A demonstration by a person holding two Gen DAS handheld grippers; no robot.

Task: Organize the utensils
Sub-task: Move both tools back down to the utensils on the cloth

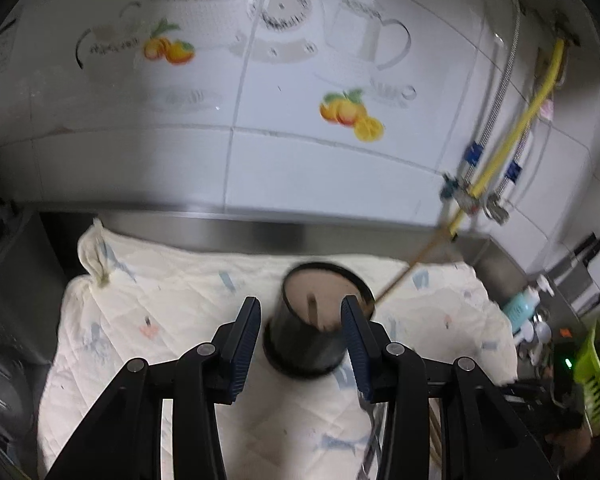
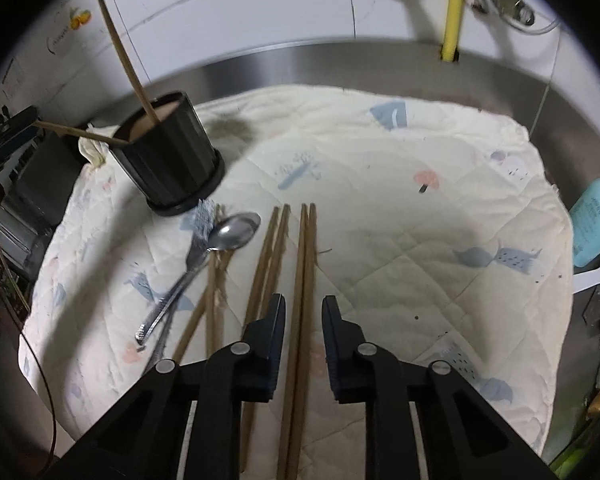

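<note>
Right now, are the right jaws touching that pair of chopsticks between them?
Apart. The right wrist view shows the right gripper straddling the chopstick pair, with cloth visible on both sides between jaws and sticks.

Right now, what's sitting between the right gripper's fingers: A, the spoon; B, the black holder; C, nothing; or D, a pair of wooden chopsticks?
D: in the right wrist view, the chopstick pair runs up between the right gripper's open jaws, while the spoon lies off to the left.

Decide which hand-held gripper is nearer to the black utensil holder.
Left. The left hand-held gripper hangs open right in front of the black utensil holder, which shows between its jaws. The right hand-held gripper straddles a pair of chopsticks, further from it.
</note>
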